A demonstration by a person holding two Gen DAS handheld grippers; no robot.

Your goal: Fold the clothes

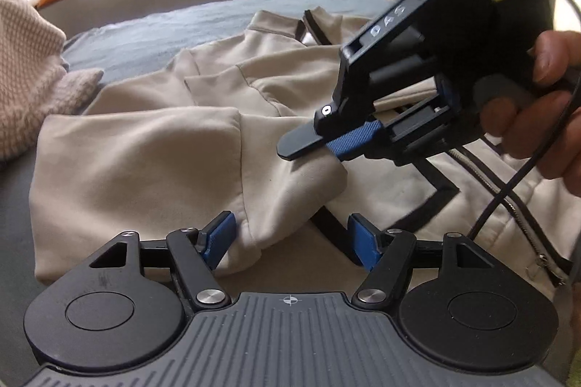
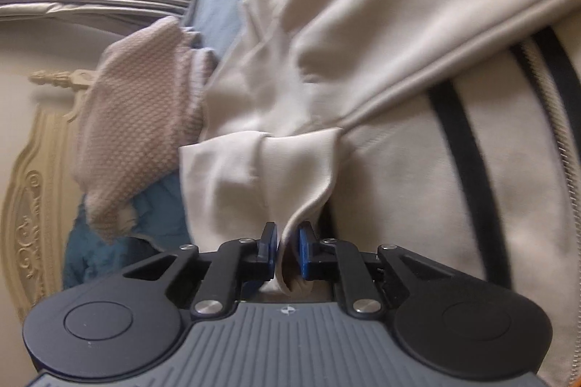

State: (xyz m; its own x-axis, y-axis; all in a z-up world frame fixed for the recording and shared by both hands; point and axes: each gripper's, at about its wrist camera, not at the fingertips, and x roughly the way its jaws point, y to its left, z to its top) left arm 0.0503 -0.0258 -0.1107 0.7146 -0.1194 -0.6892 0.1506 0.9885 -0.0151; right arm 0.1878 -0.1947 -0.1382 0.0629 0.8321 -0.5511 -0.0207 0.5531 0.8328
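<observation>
I am pinching the sleeve cuff point(image 2: 290, 169) of the beige jacket point(image 1: 152, 147) on the bed point(image 1: 174, 23) in my right tool point(image 2: 287, 249), left tool point(image 1: 288, 238) gaping around it, and risking the thin hem slipping free if tugged.

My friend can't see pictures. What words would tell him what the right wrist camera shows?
The right gripper pinches a fold of a beige zip-up jacket, its blue-padded jaws shut on the cloth. The jacket, with black trim and a zipper, fills most of the view, and a knitted pinkish sweater lies at the left.
</observation>
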